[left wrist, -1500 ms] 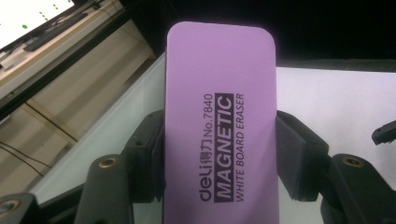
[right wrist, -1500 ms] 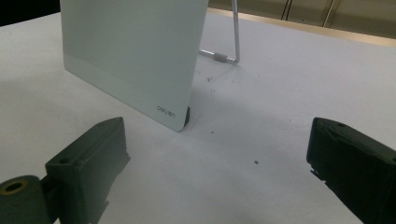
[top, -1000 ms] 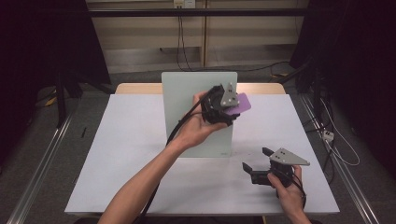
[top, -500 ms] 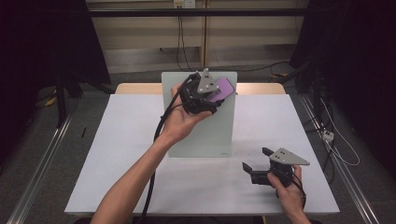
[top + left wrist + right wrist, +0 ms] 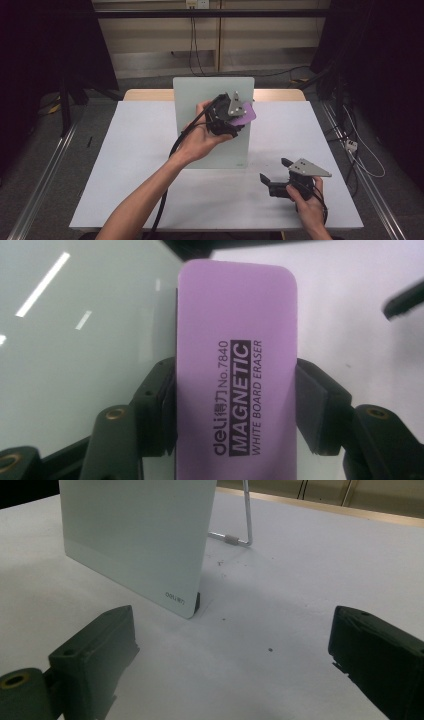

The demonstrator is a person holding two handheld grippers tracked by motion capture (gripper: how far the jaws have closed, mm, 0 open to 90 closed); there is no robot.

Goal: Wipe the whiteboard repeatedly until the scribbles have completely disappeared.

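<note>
L gripper up at whiteboard, jaws clamped on purple eraser by its long sides. Eraser sat at board's upper right, near edge; label "MAGNETIC WHITE BOARD ERASER" readable in left gripper view. Contact w/ glass: couldn't tell. R gripper low over tabletop, front right of board, jaws spread wide, nothing between. Board propped upright on wire stand, leaning back, bottom corner on white surface.
</note>
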